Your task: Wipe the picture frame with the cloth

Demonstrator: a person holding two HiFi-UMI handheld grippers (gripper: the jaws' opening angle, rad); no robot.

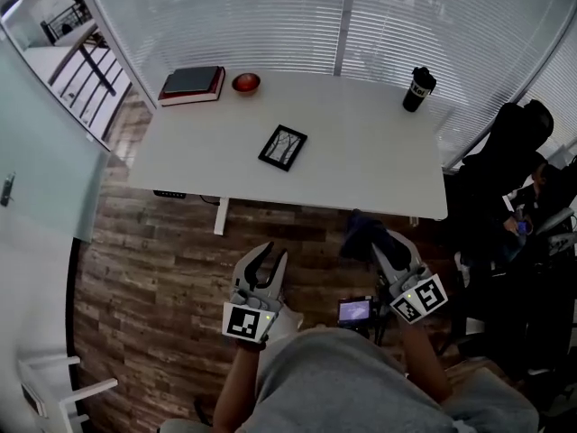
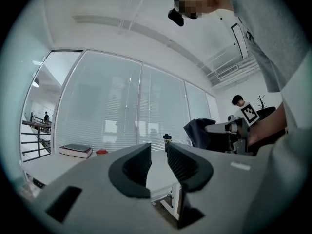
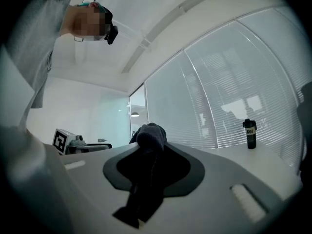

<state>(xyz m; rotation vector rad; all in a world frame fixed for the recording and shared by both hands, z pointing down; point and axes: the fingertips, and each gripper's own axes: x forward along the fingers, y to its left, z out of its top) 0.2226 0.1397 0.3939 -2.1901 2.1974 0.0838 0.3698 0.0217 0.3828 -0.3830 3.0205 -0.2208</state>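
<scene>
Right gripper (image 1: 389,258) clenched on dark cloth (image 1: 364,234), left gripper (image 1: 270,258) closed empty (picture frame (image 1: 283,147) far off): reach in, wipe flat.

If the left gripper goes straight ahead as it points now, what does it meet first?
Most likely the table's near edge; only floor lies between. The left gripper's height is unclear, so it might pass over.

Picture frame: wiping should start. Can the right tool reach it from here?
Probably not from here: the right tool, shut on the cloth, hangs over the floor short of the table. The way to the picture frame looks free, though.
</scene>
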